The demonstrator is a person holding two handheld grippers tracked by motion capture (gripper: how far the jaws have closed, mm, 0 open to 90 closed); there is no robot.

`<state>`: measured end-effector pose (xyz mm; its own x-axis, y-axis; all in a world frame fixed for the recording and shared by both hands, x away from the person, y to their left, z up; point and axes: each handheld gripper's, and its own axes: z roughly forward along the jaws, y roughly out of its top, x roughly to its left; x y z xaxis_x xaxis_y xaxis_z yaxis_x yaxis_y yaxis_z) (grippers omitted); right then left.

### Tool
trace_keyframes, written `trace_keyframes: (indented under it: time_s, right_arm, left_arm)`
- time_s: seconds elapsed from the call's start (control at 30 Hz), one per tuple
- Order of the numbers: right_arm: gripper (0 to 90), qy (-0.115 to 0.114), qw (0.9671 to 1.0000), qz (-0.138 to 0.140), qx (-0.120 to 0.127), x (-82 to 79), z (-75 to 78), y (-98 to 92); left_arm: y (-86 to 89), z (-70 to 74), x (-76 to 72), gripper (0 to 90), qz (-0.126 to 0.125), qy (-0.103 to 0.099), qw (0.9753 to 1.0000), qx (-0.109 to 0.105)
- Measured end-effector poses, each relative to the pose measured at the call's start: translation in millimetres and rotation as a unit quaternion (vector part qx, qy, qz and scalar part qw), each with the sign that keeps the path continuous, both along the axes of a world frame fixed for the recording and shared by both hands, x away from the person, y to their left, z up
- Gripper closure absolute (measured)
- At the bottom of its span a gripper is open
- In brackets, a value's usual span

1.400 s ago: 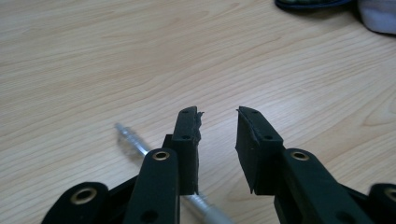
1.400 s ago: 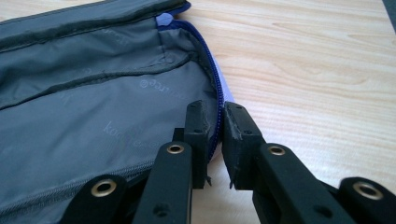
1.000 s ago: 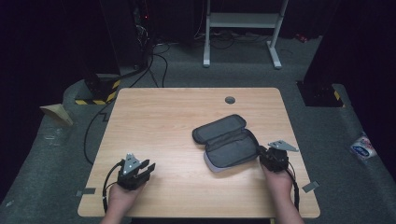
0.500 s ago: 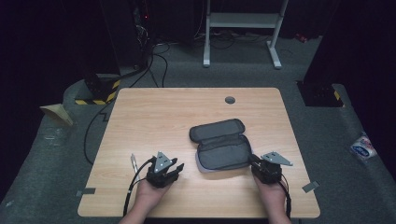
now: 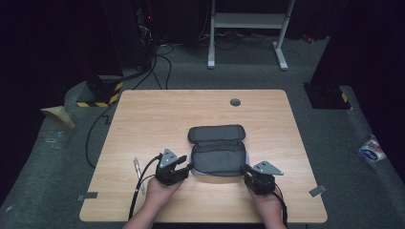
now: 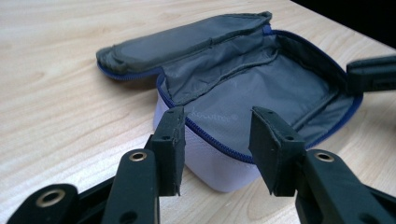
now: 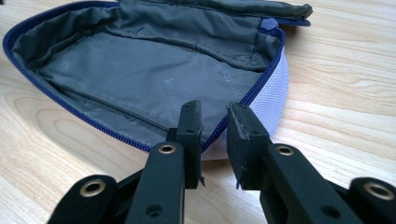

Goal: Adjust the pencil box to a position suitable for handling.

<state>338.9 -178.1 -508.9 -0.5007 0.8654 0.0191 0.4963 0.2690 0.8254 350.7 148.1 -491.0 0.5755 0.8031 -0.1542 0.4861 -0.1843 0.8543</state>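
I see the open grey pouch (image 5: pixel 218 155) lying near the front middle of the worktop (image 5: pixel 143 119), lid flap folded back toward the far side. Left gripper (image 5: pixel 187 167) sits low at the pouch's left end, fingers (image 6: pixel 170 140) spread wide, gripping nothing. Right gripper (image 5: pixel 246 170) sits at the right end, fingers (image 7: pixel 190 126) at a narrow gap, straddling the blue zipper rim (image 7: pixel 261 77), not clamped. Lining carries faint print, unreadable from here.

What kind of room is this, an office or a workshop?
Probably a lab or recording studio: a bare wooden table on grey carpet, dark surroundings, cables trailing across the floor, and black-and-yellow hazard tape beside the table.
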Motion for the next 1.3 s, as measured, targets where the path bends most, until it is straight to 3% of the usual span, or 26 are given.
trace_keyframes:
  time_s: [0.2, 0.33, 0.67, 0.97, 1.3]
  right_arm:
    - [74.5, 0.002, 0.9999, 0.012, -0.003, -2.8, -1.4, 9.2]
    - [74.3, 0.0, 0.9998, 0.019, -0.003, -2.6, -1.5, 12.8]
    - [73.4, 0.0, 0.9994, 0.035, 0.003, 0.9, -1.9, 27.2]
    - [72.0, -0.004, 0.9984, 0.057, -0.001, 4.5, -3.6, 47.5]
    - [69.9, -0.004, 0.9985, 0.053, 0.007, 11.2, -3.0, 46.8]
  left_arm:
    - [2.4, -10.9, 6.9, 56.1, 0.011, 0.027, 0.9996, 0.004]
    - [5.7, -12.8, 7.6, 60.5, 0.014, 0.035, 0.9993, 0.001]
    - [20.8, -12.5, -0.1, 65.2, 0.034, 0.031, 0.9989, 0.012]
    - [35.9, -11.8, -0.1, 69.3, 0.056, 0.031, 0.9979, 0.008]
    - [35.8, -12.8, 4.2, 70.4, 0.061, 0.026, 0.9977, 0.011]
